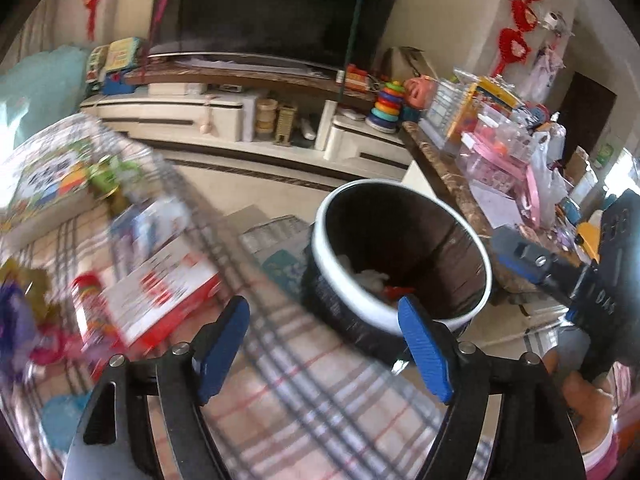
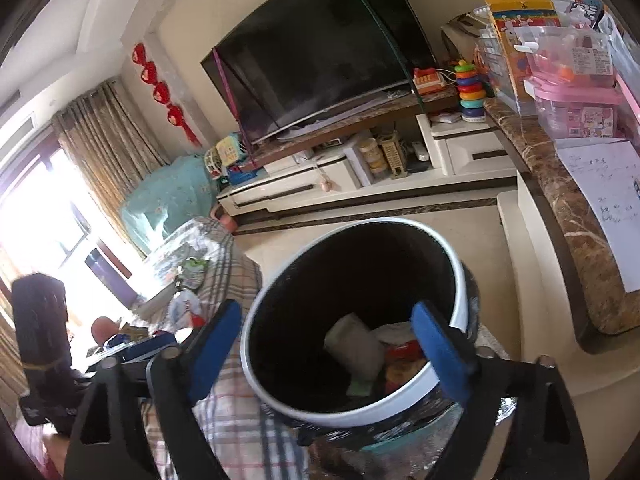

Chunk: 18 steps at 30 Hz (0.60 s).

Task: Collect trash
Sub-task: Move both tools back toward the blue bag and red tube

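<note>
Risk I'm seeing: both claws, left claw (image 1: 324,346) and right claw (image 2: 326,346), are hanging apart and empty, crowding the trash bin (image 2: 456,276) at lower centre, maybe tipping it off the plaid cloth (image 1: 320,400).

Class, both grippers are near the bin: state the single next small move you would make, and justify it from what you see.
Probably swing the left gripper toward the litter on the plaid cloth: both grippers look open and empty, the right gripper hangs over the bin, which already holds trash.

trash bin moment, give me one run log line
left gripper jaws open, empty | right gripper jaws open, empty, over black white-rimmed trash bin | bin holds trash | plaid cloth below
</note>
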### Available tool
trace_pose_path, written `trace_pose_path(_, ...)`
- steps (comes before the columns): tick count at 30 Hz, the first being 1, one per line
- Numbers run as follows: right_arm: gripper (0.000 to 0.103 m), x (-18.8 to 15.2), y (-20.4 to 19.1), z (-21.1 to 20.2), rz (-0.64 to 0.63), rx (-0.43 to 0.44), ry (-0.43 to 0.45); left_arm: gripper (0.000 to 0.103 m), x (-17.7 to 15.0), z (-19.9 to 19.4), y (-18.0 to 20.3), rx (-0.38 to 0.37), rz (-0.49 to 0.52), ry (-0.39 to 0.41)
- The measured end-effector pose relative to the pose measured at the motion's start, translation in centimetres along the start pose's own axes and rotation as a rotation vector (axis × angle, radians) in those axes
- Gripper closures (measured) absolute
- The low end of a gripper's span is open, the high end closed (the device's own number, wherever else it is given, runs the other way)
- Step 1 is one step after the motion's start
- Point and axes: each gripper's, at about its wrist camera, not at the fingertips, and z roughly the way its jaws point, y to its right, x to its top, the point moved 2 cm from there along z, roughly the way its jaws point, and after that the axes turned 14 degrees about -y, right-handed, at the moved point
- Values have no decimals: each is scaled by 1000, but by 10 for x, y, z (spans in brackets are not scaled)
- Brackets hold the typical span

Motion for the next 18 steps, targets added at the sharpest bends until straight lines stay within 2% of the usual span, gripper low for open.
trace_pose_path(6,7,-14,-24,-4,-26,25,1,26,-40,-27,-25,19,-77,7)
trace_pose_path(9,4,-23,-39,-4,-41,36,-10,26,-60,-44,-34,57,-99,19)
trace_pose_path(13,2,-39,-63,-2,-69,50,-35,26,-89,-66,-47,77,-139,32)
trace_pose_path(18,2,-56,-92,10,-126,63,-85,26,-110,-83,-68,91,-199,29)
